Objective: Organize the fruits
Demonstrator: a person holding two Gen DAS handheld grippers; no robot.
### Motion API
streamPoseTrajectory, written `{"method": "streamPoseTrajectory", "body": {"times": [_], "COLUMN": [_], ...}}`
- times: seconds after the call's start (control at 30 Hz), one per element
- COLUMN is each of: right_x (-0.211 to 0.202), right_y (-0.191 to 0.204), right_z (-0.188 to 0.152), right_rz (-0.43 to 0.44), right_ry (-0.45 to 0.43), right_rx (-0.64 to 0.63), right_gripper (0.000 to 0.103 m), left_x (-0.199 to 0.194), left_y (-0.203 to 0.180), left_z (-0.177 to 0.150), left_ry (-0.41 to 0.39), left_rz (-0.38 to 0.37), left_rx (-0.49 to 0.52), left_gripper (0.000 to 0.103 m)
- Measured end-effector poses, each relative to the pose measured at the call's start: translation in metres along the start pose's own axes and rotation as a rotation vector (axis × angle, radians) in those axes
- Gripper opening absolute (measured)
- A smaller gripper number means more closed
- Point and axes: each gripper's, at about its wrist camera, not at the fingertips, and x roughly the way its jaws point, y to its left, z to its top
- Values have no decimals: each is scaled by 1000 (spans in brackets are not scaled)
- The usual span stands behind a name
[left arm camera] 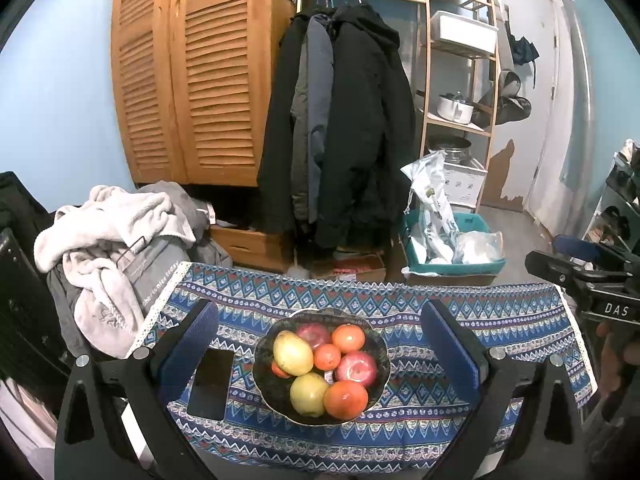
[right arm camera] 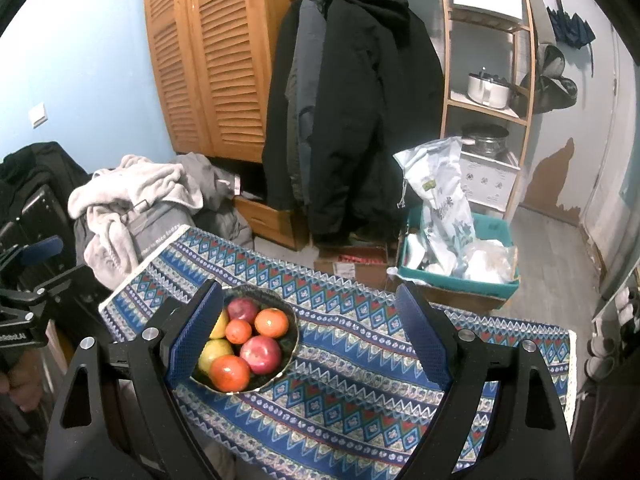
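I hold my left gripper point(left arm camera: 320, 356) and right gripper point(right arm camera: 312, 336) spread and empty above the patterned blue tablecloth point(right arm camera: 360, 380), since the red, orange and yellow fruits point(left arm camera: 324, 368) all sit in the dark round bowl point(left arm camera: 380, 344).

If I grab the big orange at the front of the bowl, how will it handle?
The big orange looks round and smooth, so it may roll if set on the tablecloth. It leans against a yellow apple and a red apple, which may shift when it lifts. It probably feels firm.
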Motion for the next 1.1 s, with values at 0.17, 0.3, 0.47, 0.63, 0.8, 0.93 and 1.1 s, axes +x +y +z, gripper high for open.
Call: {"method": "streamPoseTrajectory", "body": {"times": [0.17, 0.3, 0.47, 0.63, 0.8, 0.93, 1.1], "right_x": [1, 1, 2, 1, 2, 2, 2], "right_y": [1, 2, 2, 2, 3, 2, 3], "right_z": [-1, -2, -2, -2, -3, -5, -6], "right_rz": [1, 2, 1, 3, 1, 0, 1], "right_ry": [2, 3, 4, 3, 5, 10, 10], "right_rx": [-2, -1, -1, -3, -4, -5, -8], "right_gripper": [87, 87, 87, 87, 87, 87, 87], "left_x": [1, 1, 0, -2, -5, -2, 0], "left_y": [-1, -1, -1, 1, 3, 4, 3], "left_z": [-1, 0, -1, -1, 0, 0, -1], "left_ry": [9, 6, 0, -5, -14, 16, 29], "left_rz": [4, 5, 10, 16, 29, 9, 21], "left_rx": [6, 4, -1, -18, -32, -40, -37], "left_gripper": [102, 102, 102, 102, 102, 102, 102]}}
